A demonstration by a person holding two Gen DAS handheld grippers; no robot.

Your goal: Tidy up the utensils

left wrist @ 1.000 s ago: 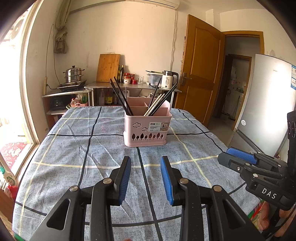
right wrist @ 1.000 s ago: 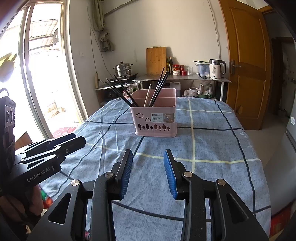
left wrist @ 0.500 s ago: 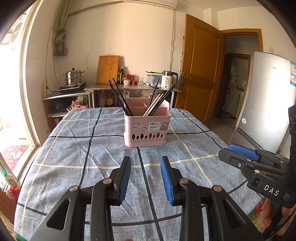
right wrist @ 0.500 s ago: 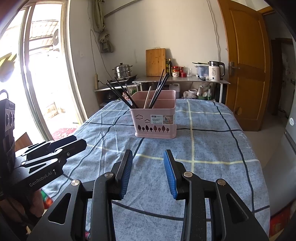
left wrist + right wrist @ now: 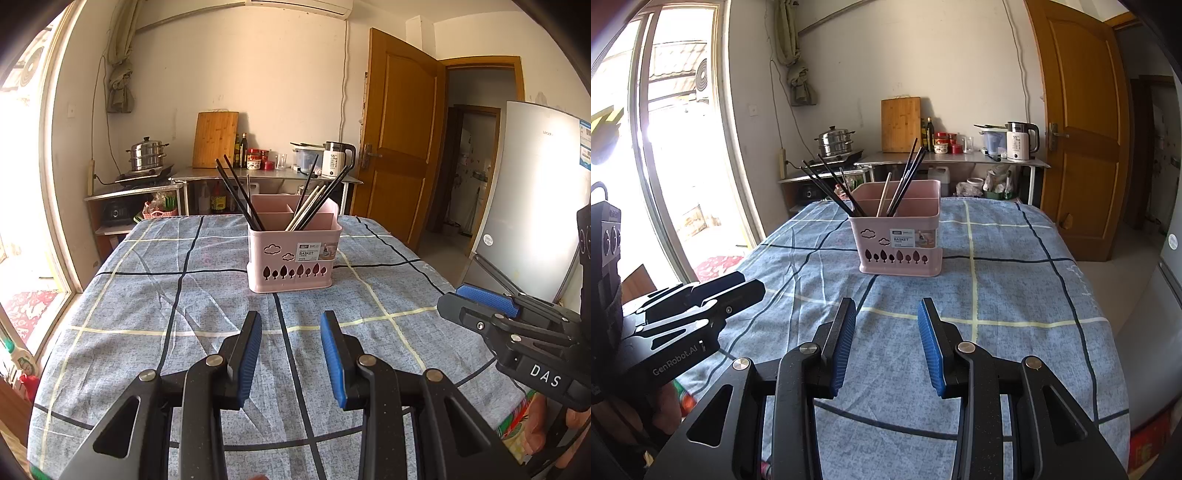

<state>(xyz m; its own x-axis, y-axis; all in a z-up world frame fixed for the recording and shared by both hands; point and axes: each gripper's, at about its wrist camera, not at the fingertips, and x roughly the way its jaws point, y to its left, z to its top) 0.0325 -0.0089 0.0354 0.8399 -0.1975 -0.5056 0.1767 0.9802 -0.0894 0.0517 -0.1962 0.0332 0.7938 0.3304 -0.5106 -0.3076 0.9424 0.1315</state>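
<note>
Blue checked cloth-covered surface (image 5: 110, 295), pink plastic divided utensil basket (image 5: 291, 258) standing mid-surface, well ahead of us. Black chopsticks (image 5: 240, 195) stand in it, long axes steep, left bunch leaning left, right bunch (image 5: 321, 195) leaning right. Our left gripper (image 5: 291, 354) and right gripper (image 5: 886, 347): fingers part-open, empty. Risk, we judge: grabbing crossed sticks drags neighbours out or tips the light basket.

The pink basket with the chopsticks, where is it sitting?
In both wrist views the pink basket stands mid-table on the blue checked tablecloth, ahead of both claws, with the kitchen counter behind it.
</note>
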